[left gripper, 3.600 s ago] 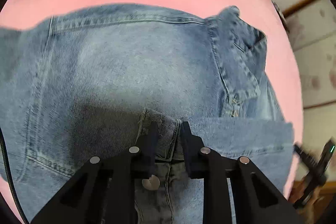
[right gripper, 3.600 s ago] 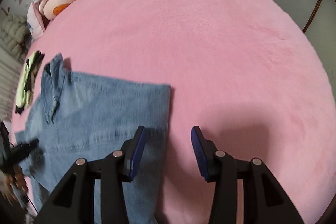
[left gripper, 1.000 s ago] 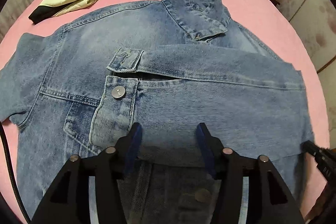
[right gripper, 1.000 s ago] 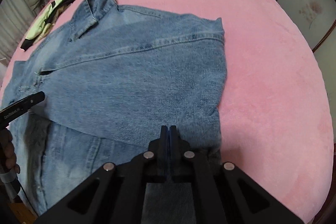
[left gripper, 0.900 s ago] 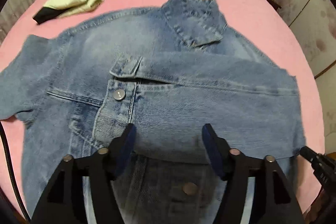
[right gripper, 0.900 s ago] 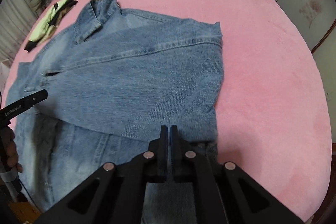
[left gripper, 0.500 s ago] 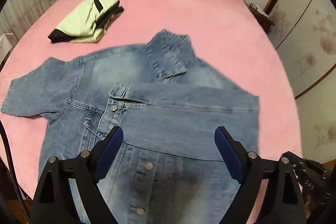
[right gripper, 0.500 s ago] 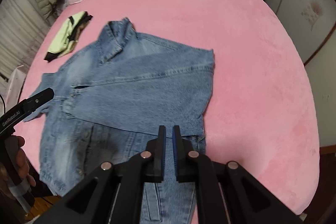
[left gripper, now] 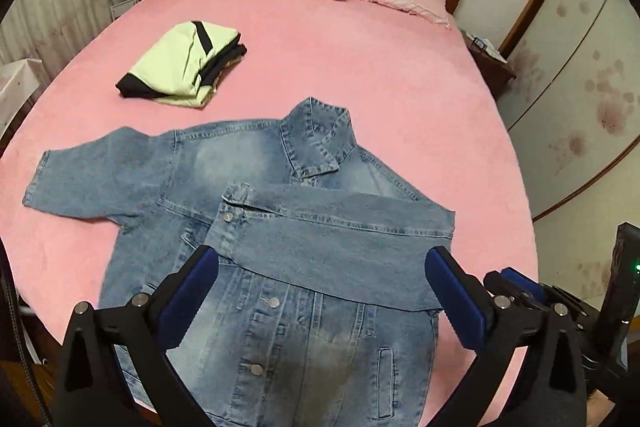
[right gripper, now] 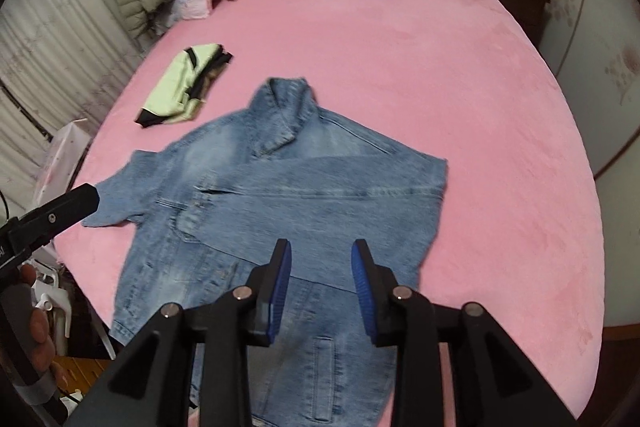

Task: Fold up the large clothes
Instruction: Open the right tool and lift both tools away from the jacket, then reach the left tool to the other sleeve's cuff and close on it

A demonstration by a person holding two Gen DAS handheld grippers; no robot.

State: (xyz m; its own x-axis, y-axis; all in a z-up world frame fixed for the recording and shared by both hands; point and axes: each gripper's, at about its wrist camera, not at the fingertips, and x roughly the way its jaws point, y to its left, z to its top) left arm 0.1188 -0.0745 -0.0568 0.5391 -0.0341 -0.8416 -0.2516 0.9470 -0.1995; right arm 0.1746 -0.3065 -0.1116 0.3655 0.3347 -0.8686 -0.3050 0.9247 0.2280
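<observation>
Both tools, left point(left gripper: 322, 279) and right point(right gripper: 320, 277), spread and empty above denim jacket point(left gripper: 304, 247), one sleeve seemingly folded across

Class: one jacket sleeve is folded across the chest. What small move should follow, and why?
Probably take the left gripper to the spread sleeve and fold it inward. The denim jacket has only its other sleeve across the chest, and both grippers are open.

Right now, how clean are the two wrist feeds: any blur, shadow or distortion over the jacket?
Left wrist: sharp, with a dark shadow on the denim jacket hem and fisheye bending of the bed edge. Right wrist: jacket slightly motion-blurred, seams soft; a similar shadow near the right gripper.
</observation>
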